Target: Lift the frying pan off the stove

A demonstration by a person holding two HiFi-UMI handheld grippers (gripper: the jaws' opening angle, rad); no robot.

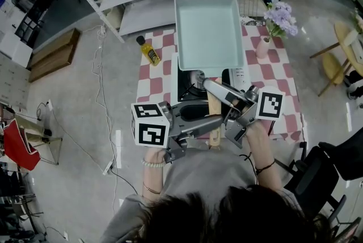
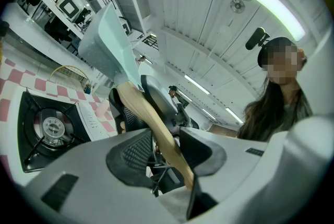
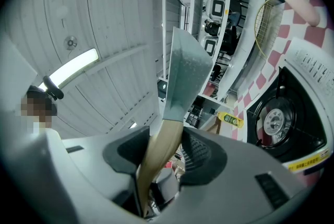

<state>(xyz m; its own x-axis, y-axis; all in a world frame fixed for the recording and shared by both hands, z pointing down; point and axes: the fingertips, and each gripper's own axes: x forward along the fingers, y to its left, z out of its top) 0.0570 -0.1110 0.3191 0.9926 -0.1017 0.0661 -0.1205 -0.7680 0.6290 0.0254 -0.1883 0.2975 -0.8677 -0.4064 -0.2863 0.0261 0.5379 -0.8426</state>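
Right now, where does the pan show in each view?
Head view: pan top centre, handle running down toward the person.
Left gripper view: pan upper left, handle between the jaws.
Right gripper view: pan centre, handle between the jaws.
Shared landmark: burner just below the pan in the head view; burner far left in the left gripper view; burner at right in the right gripper view.

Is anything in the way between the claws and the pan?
No, nothing. The left claw and the right claw are both shut on the handle of the pan, which is up off the stove.
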